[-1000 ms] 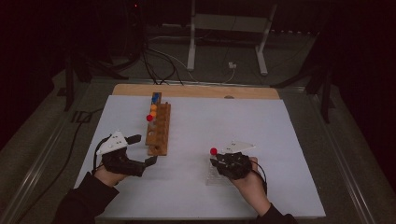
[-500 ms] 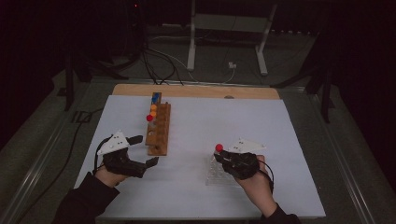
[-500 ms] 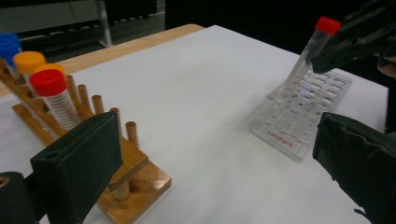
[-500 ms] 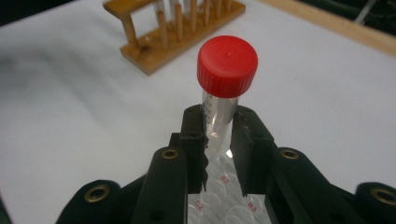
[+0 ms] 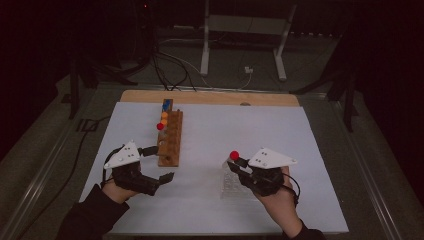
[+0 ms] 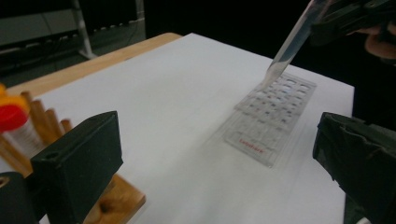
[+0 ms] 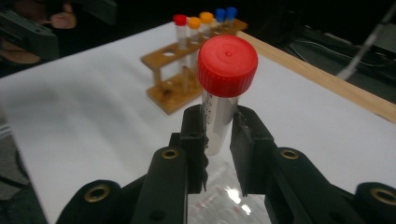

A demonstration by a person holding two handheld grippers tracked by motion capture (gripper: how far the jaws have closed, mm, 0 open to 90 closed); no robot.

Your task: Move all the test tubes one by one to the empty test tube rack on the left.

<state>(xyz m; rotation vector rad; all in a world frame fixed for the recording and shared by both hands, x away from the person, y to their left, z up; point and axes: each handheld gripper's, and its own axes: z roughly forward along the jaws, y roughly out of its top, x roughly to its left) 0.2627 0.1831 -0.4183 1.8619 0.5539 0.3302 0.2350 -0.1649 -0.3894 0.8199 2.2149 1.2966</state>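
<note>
Gripping clear round red-capped tube (image 7: 219, 116)

Wooden rack (image 5: 170, 137) blocks left side.

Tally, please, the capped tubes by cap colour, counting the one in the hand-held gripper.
Red caps: 2, the held tube and one in the wooden rack
Orange caps: 2
Blue caps: 2
Total: 6

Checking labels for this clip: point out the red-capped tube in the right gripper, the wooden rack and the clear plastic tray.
red-capped tube (image 7: 227, 65), right gripper view, on its cap.
wooden rack (image 5: 170, 140), high view, on its top board.
clear plastic tray (image 6: 268, 122), left gripper view, on its gridded top.
</note>
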